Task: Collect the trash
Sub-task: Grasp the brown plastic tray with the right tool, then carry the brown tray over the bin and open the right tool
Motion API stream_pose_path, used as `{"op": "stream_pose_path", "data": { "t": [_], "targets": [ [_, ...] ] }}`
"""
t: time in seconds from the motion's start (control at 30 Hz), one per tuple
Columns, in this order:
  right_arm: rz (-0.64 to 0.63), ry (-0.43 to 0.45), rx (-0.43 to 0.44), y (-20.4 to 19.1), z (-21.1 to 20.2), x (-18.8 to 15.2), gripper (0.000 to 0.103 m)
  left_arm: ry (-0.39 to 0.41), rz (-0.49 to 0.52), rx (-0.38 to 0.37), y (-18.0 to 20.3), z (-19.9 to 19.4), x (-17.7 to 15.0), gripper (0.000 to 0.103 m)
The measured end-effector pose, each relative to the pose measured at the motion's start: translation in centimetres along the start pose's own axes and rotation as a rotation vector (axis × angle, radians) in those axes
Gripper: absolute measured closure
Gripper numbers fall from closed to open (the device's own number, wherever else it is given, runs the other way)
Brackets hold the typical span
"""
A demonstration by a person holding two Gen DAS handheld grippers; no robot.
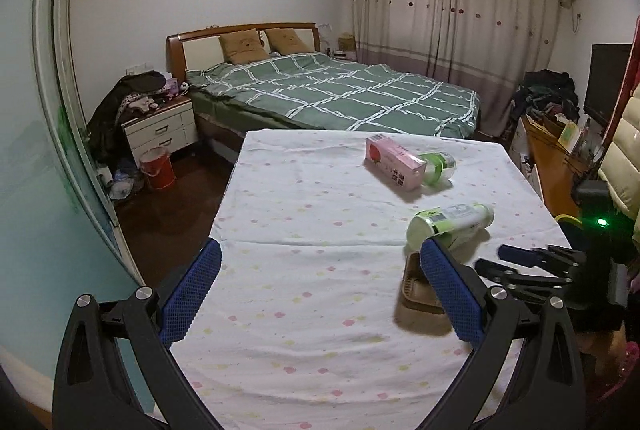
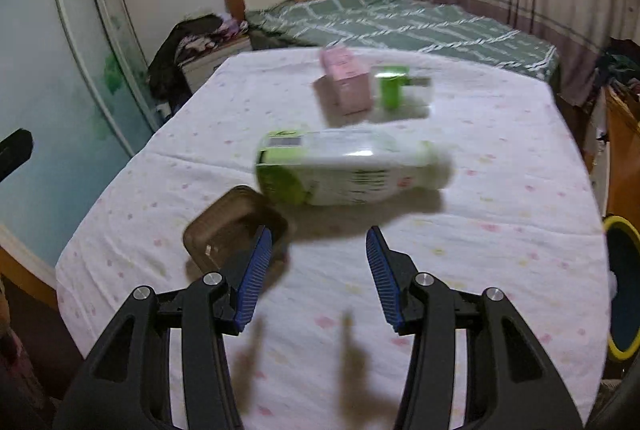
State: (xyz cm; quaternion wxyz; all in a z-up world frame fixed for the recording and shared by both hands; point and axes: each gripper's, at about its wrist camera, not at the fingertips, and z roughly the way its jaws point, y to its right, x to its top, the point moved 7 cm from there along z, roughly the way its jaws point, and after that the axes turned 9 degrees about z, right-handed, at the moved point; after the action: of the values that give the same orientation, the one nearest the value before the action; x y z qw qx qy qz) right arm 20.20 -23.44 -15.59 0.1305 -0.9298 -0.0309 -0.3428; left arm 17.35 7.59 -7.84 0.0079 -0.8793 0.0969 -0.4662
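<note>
On a table with a white dotted cloth lie a green-and-white bottle on its side, a brown plastic tray, a pink carton and a small clear bottle with a green label. My left gripper is open and empty above the near middle of the cloth; its right finger overlaps the tray. My right gripper is open and empty just short of the big bottle, with the tray behind its left finger. The carton and small bottle lie farther back. The right gripper also shows in the left wrist view.
A bed with a green checked cover stands beyond the table. A nightstand piled with clothes and a red bucket are on the floor at left. A wooden desk is at right. A yellow-rimmed bin sits by the table's right edge.
</note>
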Motion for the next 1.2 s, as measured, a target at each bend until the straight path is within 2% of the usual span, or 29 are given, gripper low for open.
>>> {"op": "stream_pose_path", "data": {
  "t": [0.2,0.4,0.47,0.53,0.77,0.97,1.1,1.2],
  "targets": [
    [-0.009,-0.079,-0.001,-2.0,2.8,-0.5,0.056,-0.016,-0.004,-0.023,0.3,0.8,-0.6,0.005],
    [-0.025,-0.131,0.007,-2.6,3.9,-1.6,0.08,-0.025,-0.006,-0.043,0.8,1.7,-0.8,0.005],
    [-0.016,-0.139,0.023,-2.5,3.8,-1.9,0.093,-0.026,-0.001,-0.047,1.1,1.8,-0.8,0.005],
    [-0.007,-0.14,0.039,-2.3,3.6,-2.0,0.097,-0.027,0.001,-0.054,1.4,1.9,-0.7,0.005],
    [0.004,-0.11,0.049,-0.8,1.7,-2.3,0.099,-0.028,0.009,-0.067,2.4,2.2,-0.4,0.005],
    [0.075,-0.054,0.017,3.3,-1.2,-2.1,0.099,-0.026,0.036,-0.086,3.8,2.4,-0.1,0.005],
    [0.151,-0.005,-0.039,8.0,-3.8,-1.8,0.099,-0.033,0.057,-0.134,5.2,3.1,0.1,0.005],
    [0.245,0.051,-0.107,13.3,-6.4,-1.4,0.099,-0.046,0.068,-0.168,6.4,3.9,0.1,0.005]
  ]
}}
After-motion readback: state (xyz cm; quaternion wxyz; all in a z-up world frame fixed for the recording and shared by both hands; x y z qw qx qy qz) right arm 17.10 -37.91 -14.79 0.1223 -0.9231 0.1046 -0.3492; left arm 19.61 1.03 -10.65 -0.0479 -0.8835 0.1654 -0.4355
